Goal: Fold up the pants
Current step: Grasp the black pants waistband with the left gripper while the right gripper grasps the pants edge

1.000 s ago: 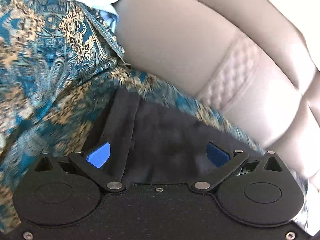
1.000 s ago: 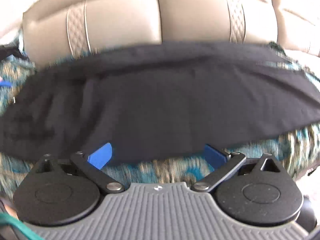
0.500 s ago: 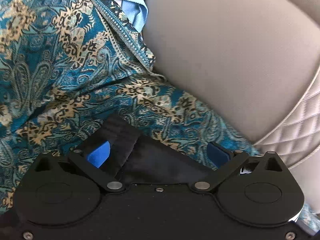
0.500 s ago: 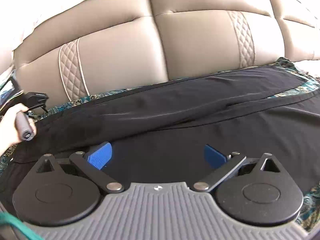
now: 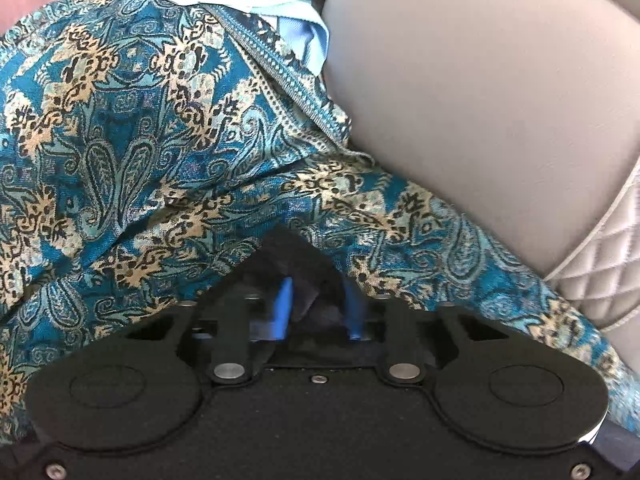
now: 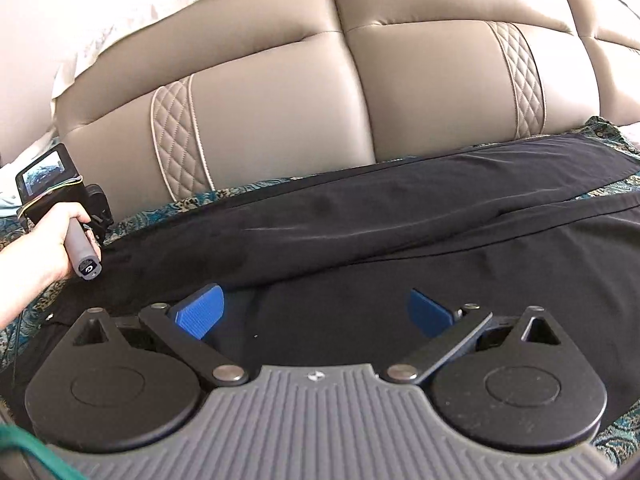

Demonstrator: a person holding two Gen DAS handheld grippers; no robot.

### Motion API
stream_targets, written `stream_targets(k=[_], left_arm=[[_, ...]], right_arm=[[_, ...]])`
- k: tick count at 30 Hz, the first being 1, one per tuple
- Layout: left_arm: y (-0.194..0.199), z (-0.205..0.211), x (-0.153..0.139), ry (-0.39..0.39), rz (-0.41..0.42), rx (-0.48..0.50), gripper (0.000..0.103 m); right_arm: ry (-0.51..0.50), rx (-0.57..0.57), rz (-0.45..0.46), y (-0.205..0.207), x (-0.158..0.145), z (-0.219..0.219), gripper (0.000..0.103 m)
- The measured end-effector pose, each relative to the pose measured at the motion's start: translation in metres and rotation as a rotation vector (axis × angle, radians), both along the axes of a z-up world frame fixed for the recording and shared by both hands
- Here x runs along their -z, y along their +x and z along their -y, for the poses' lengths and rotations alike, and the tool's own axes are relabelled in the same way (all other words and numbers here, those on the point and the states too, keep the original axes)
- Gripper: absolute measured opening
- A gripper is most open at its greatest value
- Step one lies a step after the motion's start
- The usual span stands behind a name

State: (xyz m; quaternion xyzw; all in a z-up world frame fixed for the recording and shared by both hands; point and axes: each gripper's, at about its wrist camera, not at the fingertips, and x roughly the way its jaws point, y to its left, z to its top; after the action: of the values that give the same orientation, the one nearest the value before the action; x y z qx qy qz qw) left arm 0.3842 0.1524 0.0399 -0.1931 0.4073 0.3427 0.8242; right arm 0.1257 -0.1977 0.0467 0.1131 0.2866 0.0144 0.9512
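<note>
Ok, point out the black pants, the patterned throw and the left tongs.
black pants point(image 6: 400, 216): right wrist view, upper folded leg.
patterned throw point(image 5: 132, 152): left wrist view, bare teal-gold area.
left tongs point(image 5: 318, 304): left wrist view, between blue tips pinching black fabric.

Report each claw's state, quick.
Left claw: closed, pinching the black pants.
Right claw: open, holding nothing, over the pants.
</note>
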Motion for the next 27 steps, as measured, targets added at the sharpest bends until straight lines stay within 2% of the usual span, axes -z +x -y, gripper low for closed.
stream_targets(k=[2, 3, 5, 10, 15, 18, 22, 26, 27], left_arm=[[-0.016, -0.004, -0.008, -0.052, 0.042, 0.031, 0.006], [-0.024, -0.006, -0.011, -0.078, 0.065, 0.050, 0.005], [-0.041, -0.006, -0.019, -0.089, 0.096, 0.083, 0.005], [-0.086, -0.002, -0.035, -0.041, 0.156, 0.198, 0.005], [-0.106, -0.003, -0.041, -0.043, 0.191, 0.266, 0.005], [-0.117, -0.004, -0.046, -0.067, 0.217, 0.291, 0.004], [-0.126, -0.006, -0.056, -0.080, 0.252, 0.325, 0.004], [-0.129, -0.007, -0.062, -0.096, 0.269, 0.343, 0.004], [-0.129, -0.008, -0.062, -0.099, 0.271, 0.346, 0.004]], right_arm=[[0.006, -0.009, 0.006, -0.003, -0.002, -0.001, 0.103], [0.007, -0.011, 0.010, -0.005, -0.003, -0.001, 0.103], [0.010, -0.015, 0.019, -0.009, -0.005, 0.000, 0.103], [0.053, -0.025, 0.035, -0.014, -0.010, 0.004, 0.103], [0.218, -0.093, 0.012, 0.006, -0.008, 0.006, 0.100], [0.347, -0.100, -0.020, 0.032, -0.008, 0.006, 0.092], [0.519, -0.138, -0.095, 0.077, -0.002, -0.010, 0.075], [0.556, -0.189, -0.188, 0.127, 0.010, -0.058, 0.059], [0.576, -0.192, -0.216, 0.136, 0.016, -0.070, 0.058]])
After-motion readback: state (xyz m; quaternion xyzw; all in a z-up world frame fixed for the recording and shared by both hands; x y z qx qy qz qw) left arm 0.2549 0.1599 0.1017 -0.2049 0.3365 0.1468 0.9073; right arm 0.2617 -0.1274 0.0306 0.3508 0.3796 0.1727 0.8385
